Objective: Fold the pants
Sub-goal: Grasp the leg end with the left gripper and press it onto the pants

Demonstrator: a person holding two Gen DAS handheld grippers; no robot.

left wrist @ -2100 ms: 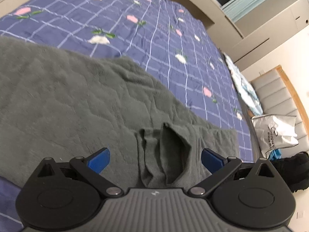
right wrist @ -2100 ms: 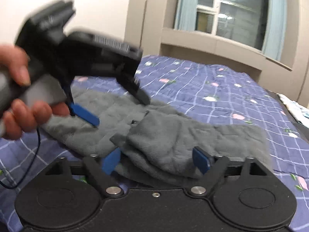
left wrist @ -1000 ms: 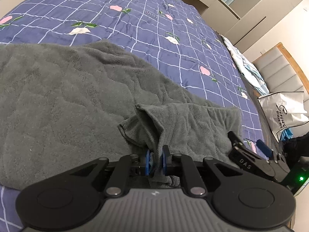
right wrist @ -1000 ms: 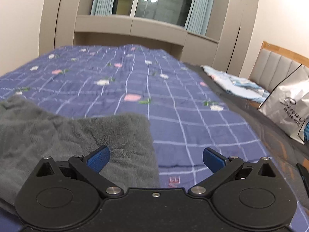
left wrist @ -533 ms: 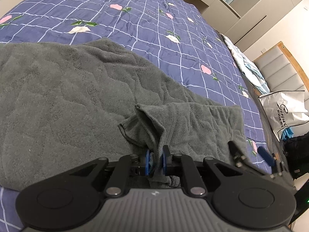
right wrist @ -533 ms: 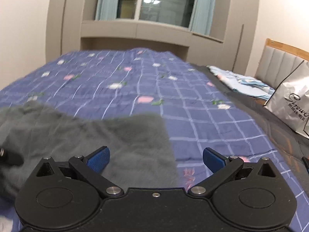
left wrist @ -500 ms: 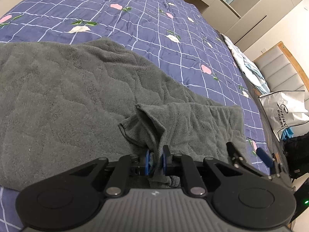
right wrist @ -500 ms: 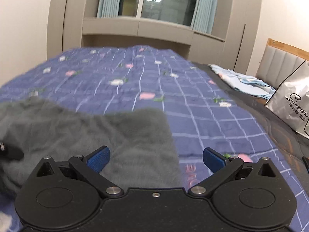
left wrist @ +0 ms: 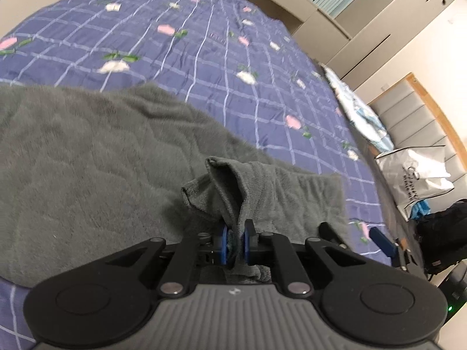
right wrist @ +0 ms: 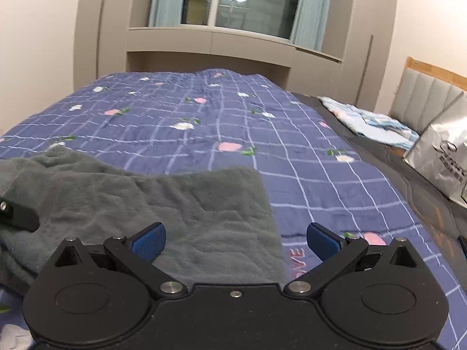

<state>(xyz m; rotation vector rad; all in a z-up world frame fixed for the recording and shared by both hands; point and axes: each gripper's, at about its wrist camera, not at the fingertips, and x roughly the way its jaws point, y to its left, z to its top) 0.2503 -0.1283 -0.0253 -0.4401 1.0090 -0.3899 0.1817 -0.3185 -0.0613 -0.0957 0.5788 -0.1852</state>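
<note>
Two grippers are working: your left gripper [left wrist: 233, 243] is pinching a bunched edge of the grey pants [left wrist: 87, 151] lying ahead on the quilt [left wrist: 204, 43], while your right gripper [right wrist: 235, 240] is hovering spread wide over the hem. You're starting the fold; next, clamp the right.

A wide bed [right wrist: 204, 122] fills both views, covered by a blue-violet quilt [left wrist: 204, 58] with a white grid and scattered pink and white flowers. On the near left of the quilt lie dark grey fleece pants [left wrist: 87, 160], spread mostly flat, one edge bunched up into a raised fold. Along the far right side, on a dark strip beside the quilt, lies a crumpled pale blue and white cloth [right wrist: 367, 122].
</note>
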